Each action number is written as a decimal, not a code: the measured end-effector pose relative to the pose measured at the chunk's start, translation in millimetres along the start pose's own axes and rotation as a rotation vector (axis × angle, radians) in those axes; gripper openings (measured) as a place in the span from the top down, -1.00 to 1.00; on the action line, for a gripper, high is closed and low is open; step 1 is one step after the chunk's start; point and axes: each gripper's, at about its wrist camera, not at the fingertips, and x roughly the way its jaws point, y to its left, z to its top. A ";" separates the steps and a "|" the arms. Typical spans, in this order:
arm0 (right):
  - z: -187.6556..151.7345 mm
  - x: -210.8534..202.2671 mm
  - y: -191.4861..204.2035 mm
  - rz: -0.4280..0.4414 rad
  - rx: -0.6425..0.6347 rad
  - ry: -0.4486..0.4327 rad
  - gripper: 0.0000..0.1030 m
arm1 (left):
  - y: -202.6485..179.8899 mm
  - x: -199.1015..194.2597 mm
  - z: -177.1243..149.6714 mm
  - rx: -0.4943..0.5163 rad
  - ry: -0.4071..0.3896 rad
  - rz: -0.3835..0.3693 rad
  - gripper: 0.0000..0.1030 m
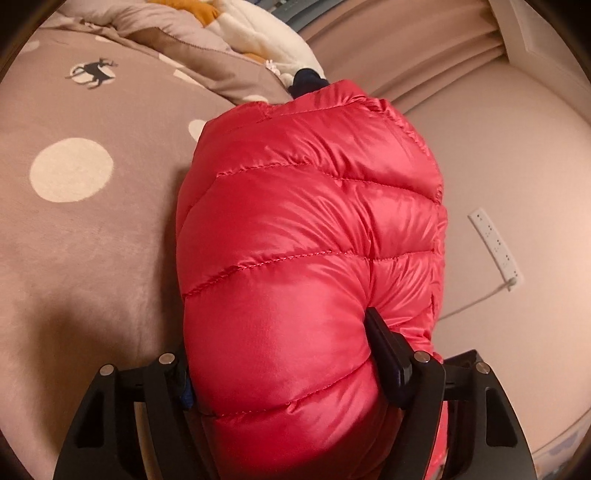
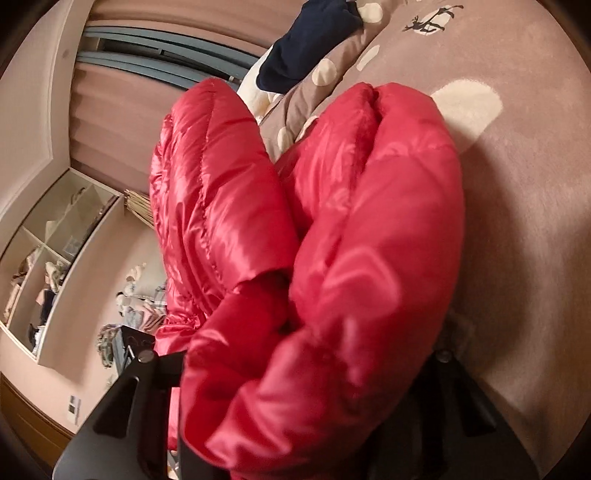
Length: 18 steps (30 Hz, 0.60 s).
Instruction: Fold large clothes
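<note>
Both grippers grip the red puffer jacket (image 1: 310,229); the left gripper (image 1: 280,373) has its fingers (image 1: 388,354) pressed into a thick quilted bulge of it, and the right gripper (image 2: 295,373) is largely buried in bunched red folds, its jaws closed on the fabric as far as the blurred picture shows. Largest of all, the brown bedspread (image 1: 92,258) with pale dots and a deer print lies under everything; the jacket sits bundled at its edge, next to the pale floor (image 1: 517,147), partly lifted off the cover. As a judgement, the folding is well along: the jacket is already doubled into a fat bundle with two lobes, yet it is puffy and uneven, so it needs flattening and setting down neatly. A heap of bedding and cream fleece (image 1: 266,33) crowds the far end of the bed, with a navy garment (image 2: 310,40) on it; that pile limits room to lay the jacket out. Smaller things: open shelves (image 2: 55,240) by the wall; a white power strip (image 1: 495,247) on the floor.
</note>
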 end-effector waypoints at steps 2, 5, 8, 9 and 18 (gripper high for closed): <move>-3.6 -4.5 1.2 0.026 -0.003 -0.003 0.28 | -6.2 -9.4 -1.4 0.021 -0.015 0.019 -0.43; -6.7 -3.0 7.4 0.054 0.001 0.007 0.29 | -15.4 -12.7 4.3 0.054 -0.046 0.075 -0.43; -8.9 -5.1 28.5 0.074 -0.057 0.014 0.32 | -29.9 -39.6 -1.8 0.117 -0.106 0.145 -0.43; -9.0 -6.8 39.5 0.093 -0.080 0.009 0.32 | -34.7 -47.7 -3.4 0.131 -0.131 0.159 -0.43; -13.2 -15.8 123.4 0.265 -0.245 0.013 0.32 | -81.9 -128.4 -5.6 0.199 -0.325 0.225 -0.42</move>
